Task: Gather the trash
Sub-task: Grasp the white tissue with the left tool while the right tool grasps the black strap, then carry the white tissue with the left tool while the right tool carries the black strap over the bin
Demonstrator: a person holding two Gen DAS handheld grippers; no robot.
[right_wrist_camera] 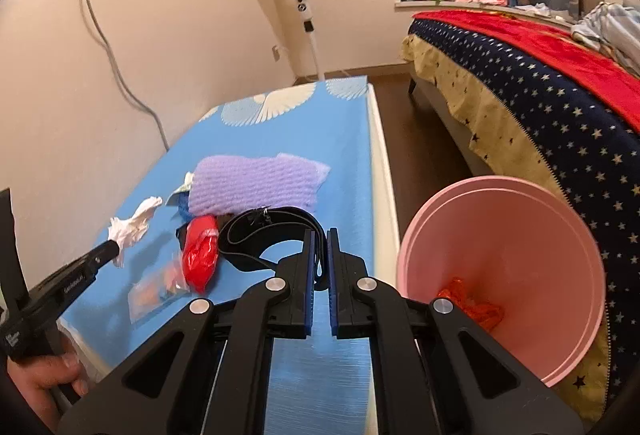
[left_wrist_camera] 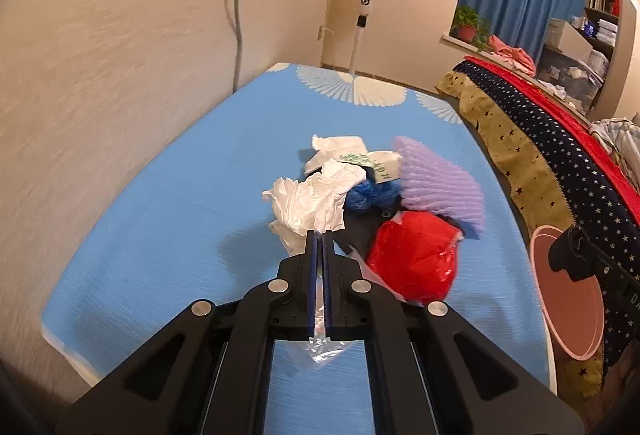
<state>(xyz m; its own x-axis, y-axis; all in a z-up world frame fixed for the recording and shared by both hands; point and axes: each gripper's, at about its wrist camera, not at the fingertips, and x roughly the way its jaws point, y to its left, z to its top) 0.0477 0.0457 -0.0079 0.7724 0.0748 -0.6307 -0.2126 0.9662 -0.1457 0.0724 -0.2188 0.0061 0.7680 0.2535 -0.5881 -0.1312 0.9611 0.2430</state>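
Blue-covered table: tissue, red bag, purple foam.

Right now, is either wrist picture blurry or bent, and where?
Left wrist view: the cream wall smears at the edge and the red plastic bag is soft. Right wrist view: sharper, though the fisheye curves the blue patterned table.

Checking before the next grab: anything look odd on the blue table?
Litter sits heaped mid-table: white tissue, red bag, purple foam. A black strap lies among it, unlike trash. The left gripper pinches the tissue.
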